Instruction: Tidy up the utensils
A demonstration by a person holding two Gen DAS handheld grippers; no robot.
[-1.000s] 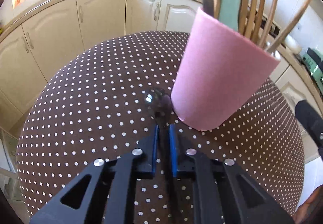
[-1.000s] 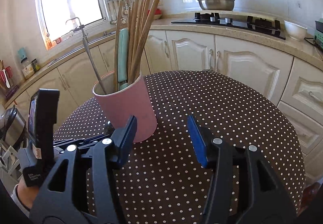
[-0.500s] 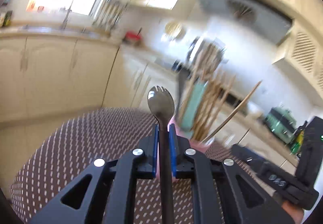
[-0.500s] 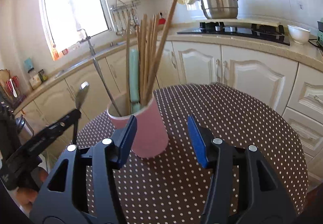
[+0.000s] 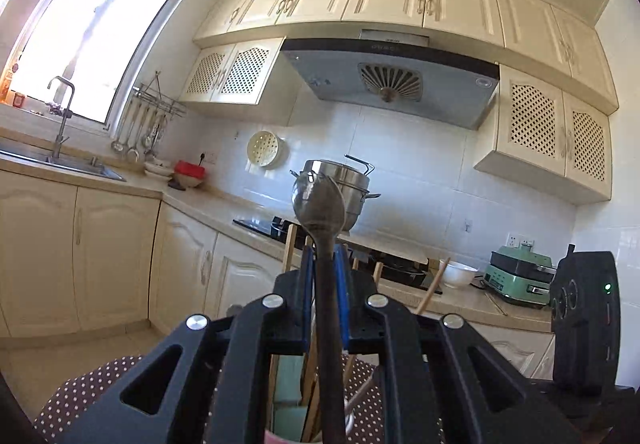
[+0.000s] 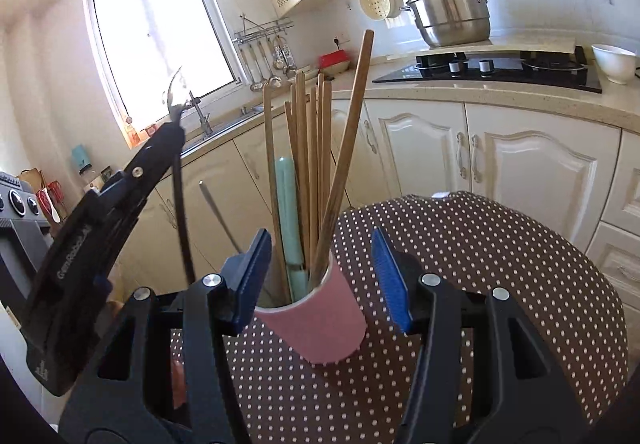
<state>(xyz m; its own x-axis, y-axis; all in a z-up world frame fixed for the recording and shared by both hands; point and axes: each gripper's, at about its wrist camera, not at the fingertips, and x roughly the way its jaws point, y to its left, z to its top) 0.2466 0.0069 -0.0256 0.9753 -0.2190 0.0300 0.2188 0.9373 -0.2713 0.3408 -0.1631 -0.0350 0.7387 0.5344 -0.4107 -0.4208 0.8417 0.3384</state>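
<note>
- The left tongs (image 5: 324, 276) are clamped on a spork (image 5: 320, 204), head up, handle hanging below the jaws.
- The cup (image 6: 316, 324) stands on the table (image 6: 500, 284) under those tongs, partly between the right tongs' (image 6: 320, 276) jaws, which gape with nothing gripped.
- I would lower the handle into the gap left of the chopsticks (image 6: 312, 164) (the cup is crowded), letting go only once it is well inside.
- The right tongs could steady the cup.
</note>
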